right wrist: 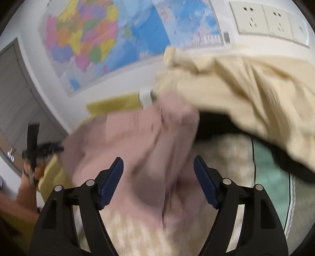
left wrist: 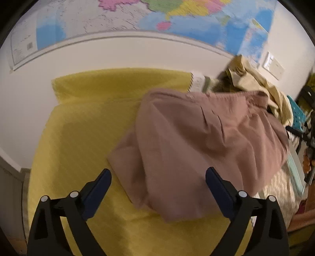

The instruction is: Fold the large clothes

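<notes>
On my left wrist view, the wall map (left wrist: 137,17) runs across the top, with white wall below it. Under that lies the yellow cover (left wrist: 84,126), spread flat and filling the left and lower part of the view. My left gripper (left wrist: 157,177) hangs over it with its jaws spread wide and nothing between the blue pads (left wrist: 98,189); the near edge of the garment lies below the gap, but neither pad touches it. The pink garment (left wrist: 206,141) lies loosely bunched on the yellow cover, right of centre, its far side reaching toward the right edge of the surface. Behind it, further right, sits a heap of cream clothing (left wrist: 256,82), and beyond that a teal basket (left wrist: 298,116) shows at the edge.

On my right wrist view, blurred throughout, a hand (right wrist: 29,173) at the far left holds the other gripper's black frame. The map (right wrist: 102,39) hangs upper left, wall sockets (right wrist: 269,19) upper right. My right gripper (right wrist: 158,177) stands with its jaws apart; the pink garment (right wrist: 137,141) lies beneath and ahead of them, and I see no pad pressing on it. Below it is a pale checked cloth (right wrist: 226,157). The cream clothing (right wrist: 246,94) drapes across the right.
</notes>
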Available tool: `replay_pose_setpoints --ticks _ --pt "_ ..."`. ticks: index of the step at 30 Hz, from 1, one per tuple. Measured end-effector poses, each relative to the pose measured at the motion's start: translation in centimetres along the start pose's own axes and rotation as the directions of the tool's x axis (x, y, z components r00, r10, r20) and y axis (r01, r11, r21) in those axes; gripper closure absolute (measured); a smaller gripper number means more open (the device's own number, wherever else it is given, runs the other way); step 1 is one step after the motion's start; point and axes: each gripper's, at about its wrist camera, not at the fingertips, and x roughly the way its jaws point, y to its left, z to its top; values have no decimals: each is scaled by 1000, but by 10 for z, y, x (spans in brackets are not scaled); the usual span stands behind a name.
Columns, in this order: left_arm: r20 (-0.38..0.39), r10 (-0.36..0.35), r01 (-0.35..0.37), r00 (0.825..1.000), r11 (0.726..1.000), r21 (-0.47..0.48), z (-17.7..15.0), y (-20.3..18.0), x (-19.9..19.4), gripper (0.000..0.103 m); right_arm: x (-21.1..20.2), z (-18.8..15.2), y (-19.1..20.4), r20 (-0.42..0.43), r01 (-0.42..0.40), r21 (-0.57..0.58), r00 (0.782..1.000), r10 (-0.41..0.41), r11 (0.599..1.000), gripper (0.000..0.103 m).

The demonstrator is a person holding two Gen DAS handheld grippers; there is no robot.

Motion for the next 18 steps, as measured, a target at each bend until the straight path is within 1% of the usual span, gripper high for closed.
replay_pose_setpoints --ticks 3,4,5,6,7,8,9,11,12,14,15,16,17,18 --pt "-25 -12 13 1000 1000 27 -9 -11 14 10 7 -35 11 -45 56 -40 997 -58 998 29" --pt "-35 -13 14 999 1000 27 -11 -13 21 12 10 -43 13 -58 50 -48 997 -53 998 30" --pt "-34 -15 16 999 1000 24 -13 -15 26 20 18 -49 14 -70 40 -44 997 -43 998 36" --pt "-28 -20 20 999 1000 16 -14 -16 31 26 24 -52 15 -69 51 -48 996 -54 998 52" --pt "-21 -8 8 1000 1000 0 -14 -16 34 45 29 -52 16 -68 55 -56 996 -59 997 65" --pt "-10 -17 17 1000 999 -27 -14 -15 33 64 33 -51 15 -66 31 -52 997 -34 998 85" --pt "-2 -38 38 999 997 -60 -13 -12 30 70 28 -50 14 -57 20 -41 998 -22 999 93" --pt "23 -64 66 998 990 -128 -9 -3 14 83 11 -43 11 -18 -14 -26 1000 13 1000 97" --pt "34 -79 84 996 985 -150 -9 0 5 86 -6 -37 9 21 -15 -29 1000 16 999 97" --pt "84 -128 142 988 969 -202 -10 13 -26 87 -33 -28 8 54 -30 -30 998 32 999 100" --pt "111 -152 173 982 962 -210 -12 15 -40 87 -50 -25 10 87 -11 -47 996 15 999 101" --pt "123 -155 177 980 963 -201 -16 13 -47 87 -64 -24 12 105 -9 -72 994 16 997 101" --pt "124 -138 159 983 970 -182 -20 8 -52 88 -70 -25 8 110 -15 -70 994 23 997 101" --pt "110 -124 141 986 976 -163 -24 3 -51 88 -68 -26 2 98 -20 -50 995 25 999 101"
